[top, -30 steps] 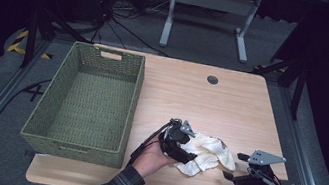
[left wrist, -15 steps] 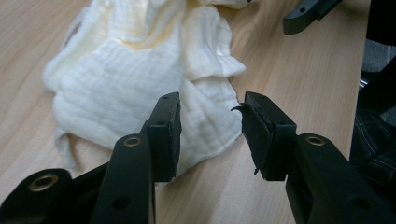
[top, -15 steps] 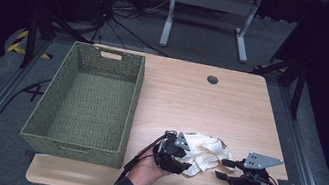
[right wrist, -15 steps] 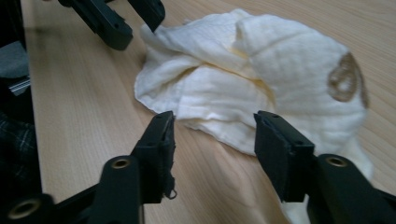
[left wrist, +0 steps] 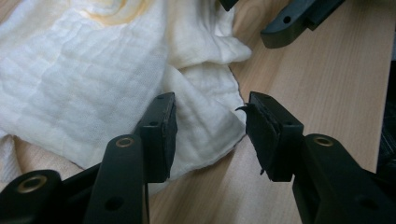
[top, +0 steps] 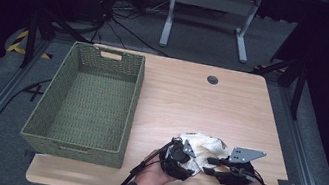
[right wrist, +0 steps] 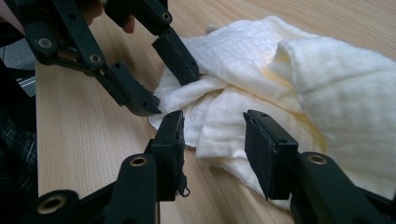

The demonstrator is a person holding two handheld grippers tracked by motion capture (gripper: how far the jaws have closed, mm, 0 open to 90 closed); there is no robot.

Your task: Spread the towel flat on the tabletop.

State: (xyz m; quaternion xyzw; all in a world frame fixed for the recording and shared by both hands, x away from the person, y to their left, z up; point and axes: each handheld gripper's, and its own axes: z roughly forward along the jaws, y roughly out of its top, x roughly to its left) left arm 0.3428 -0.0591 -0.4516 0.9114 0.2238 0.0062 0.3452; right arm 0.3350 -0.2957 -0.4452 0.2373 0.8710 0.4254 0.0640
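Left hand-held gripper (left wrist: 210, 133): jaws part open, have just opened a little, a cloth (left wrist: 93, 79) corner lying loose between them, pads not pressing yet. Cloth bunched on the table (top: 250, 112) near the front edge, right of the basket (top: 84, 104), stretching left to right between the 2 tools. Right hand-held gripper (right wrist: 212, 149): jaws have just been closing, a fold of cloth in the gap, not yet pinched. Both tools about as near, 1 at each end of the cloth. Next, probably a squeeze on both corners.
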